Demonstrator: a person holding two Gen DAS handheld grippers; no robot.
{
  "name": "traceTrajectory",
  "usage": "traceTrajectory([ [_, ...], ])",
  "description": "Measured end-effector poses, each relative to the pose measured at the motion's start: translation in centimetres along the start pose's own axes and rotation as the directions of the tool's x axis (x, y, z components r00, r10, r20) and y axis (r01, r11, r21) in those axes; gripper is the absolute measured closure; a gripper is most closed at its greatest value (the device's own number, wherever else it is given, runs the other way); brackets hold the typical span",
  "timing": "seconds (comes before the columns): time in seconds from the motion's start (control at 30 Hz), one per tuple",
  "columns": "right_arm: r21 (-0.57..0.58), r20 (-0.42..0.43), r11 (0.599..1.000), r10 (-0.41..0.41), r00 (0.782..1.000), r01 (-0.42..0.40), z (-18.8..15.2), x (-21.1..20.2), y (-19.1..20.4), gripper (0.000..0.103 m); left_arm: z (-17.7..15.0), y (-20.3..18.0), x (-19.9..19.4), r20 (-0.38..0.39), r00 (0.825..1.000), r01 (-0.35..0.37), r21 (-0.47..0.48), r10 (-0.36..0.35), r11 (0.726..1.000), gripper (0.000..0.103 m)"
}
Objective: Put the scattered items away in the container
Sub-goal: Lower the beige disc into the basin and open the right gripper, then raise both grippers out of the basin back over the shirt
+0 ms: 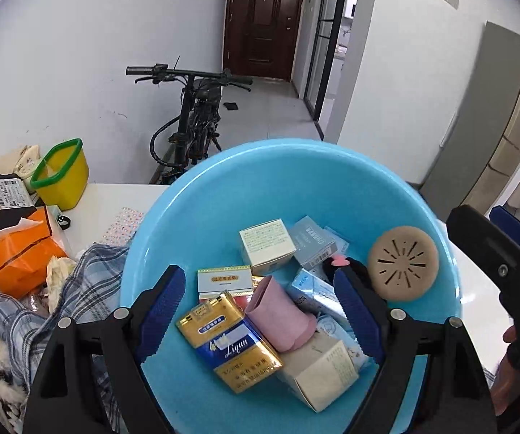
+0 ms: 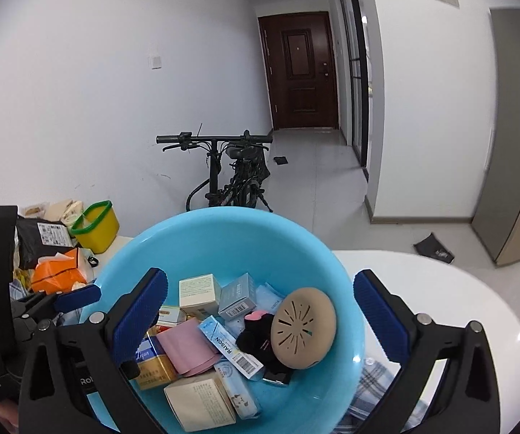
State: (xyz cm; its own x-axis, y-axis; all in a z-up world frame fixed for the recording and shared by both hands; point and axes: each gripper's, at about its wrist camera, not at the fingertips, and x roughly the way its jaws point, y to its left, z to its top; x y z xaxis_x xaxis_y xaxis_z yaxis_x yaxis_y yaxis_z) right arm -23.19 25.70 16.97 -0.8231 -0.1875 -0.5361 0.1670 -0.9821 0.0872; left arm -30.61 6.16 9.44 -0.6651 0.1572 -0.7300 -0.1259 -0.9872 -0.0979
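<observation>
Hovering over the blue plastic basin [image 1: 224, 195], the left gripper [image 1: 260, 311] has its jaws spread wide with nothing between the blue pads [image 1: 160, 311]; the right gripper [image 2: 260, 322] is likewise spread wide and holds nothing, its left pad over the basin and its right pad outside the rim at 3 o'clock.

Basin sits on a white table [image 2: 440, 289], partly over a plaid cloth [image 1: 90, 275]. Contents, left wrist view:
- gold Liqun cigarette pack [image 1: 231, 343], 7 o'clock, lying flat
- pink roll [image 1: 281, 318], centre, touching the gold pack
- white carton [image 1: 318, 372], 6 o'clock
- cream box [image 1: 267, 240], 12 o'clock, with a grey-blue box [image 1: 312, 240] just beside it
- light blue RAISON box [image 2: 231, 347], centre
- black plush with pink bow [image 2: 256, 329], against the tan round vented disc [image 1: 403, 264] leaning on the wall at 3 o'clock

Outside the basin, 9 to 10 o'clock: orange tissue pack [image 1: 21, 256], yellow tub with green rim [image 1: 63, 173]. Bicycle [image 2: 231, 177] stands on the floor behind
</observation>
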Motion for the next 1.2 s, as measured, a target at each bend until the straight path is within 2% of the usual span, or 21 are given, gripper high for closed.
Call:
traceTrajectory([
  [0.27,-0.099,0.046,0.992,-0.075,0.996,0.08,-1.0,-3.6,1.5,0.001,-0.9,-0.2,-4.6,0.064,0.998,-0.028,0.049,0.025,0.998,0.017],
  [0.4,-0.094,0.05,0.994,-0.045,0.998,0.049,-1.8,-5.8,1.7,0.001,-1.8,0.2,-7.2,0.101,0.995,-0.023,0.029,0.02,0.999,0.017],
  [0.57,-0.113,0.094,0.993,-0.027,0.995,0.038,-3.0,-9.9,2.4,0.001,-4.1,0.0,-10.6,0.151,0.988,-0.006,0.074,-0.005,0.997,0.017],
  [0.63,-0.126,0.122,0.991,-0.025,0.992,0.041,-3.7,-11.8,2.8,0.001,-5.5,-0.2,-12.7,0.199,0.979,0.018,0.098,-0.038,0.995,0.017],
  [0.9,-0.091,0.227,0.996,0.004,0.974,0.018,-6.1,-18.2,3.3,0.001,-9.6,-0.4,-19.1,0.29,0.953,0.064,0.101,-0.091,0.993,0.016],
  [0.97,-0.096,0.233,0.995,0.012,0.973,0.011,-6.5,-19.4,3.4,0.001,-10.1,-0.4,-20.1,0.312,0.944,0.077,0.106,-0.106,0.991,0.009],
  [1.0,-0.102,0.232,0.995,0.016,0.973,0.008,-6.7,-19.8,3.5,0.001,-10.4,-0.4,-20.6,0.33,0.937,0.084,0.11,-0.116,0.99,0.002],
  [1.03,-0.107,0.233,0.994,0.018,0.972,0.008,-7.0,-20.2,3.5,0.001,-10.9,-0.4,-21.2,0.357,0.926,0.088,0.111,-0.123,0.99,0.0],
  [1.1,-0.111,0.235,0.994,0.015,0.972,0.011,-7.6,-20.8,3.6,0.001,-11.5,-0.5,-22.0,0.392,0.913,0.077,0.103,-0.111,0.992,0.0],
  [1.2,-0.098,0.237,0.995,0.014,0.971,0.009,-8.4,-21.3,3.4,0.001,-12.5,-0.3,-22.5,0.399,0.911,0.069,0.108,-0.107,0.992,0.0],
])
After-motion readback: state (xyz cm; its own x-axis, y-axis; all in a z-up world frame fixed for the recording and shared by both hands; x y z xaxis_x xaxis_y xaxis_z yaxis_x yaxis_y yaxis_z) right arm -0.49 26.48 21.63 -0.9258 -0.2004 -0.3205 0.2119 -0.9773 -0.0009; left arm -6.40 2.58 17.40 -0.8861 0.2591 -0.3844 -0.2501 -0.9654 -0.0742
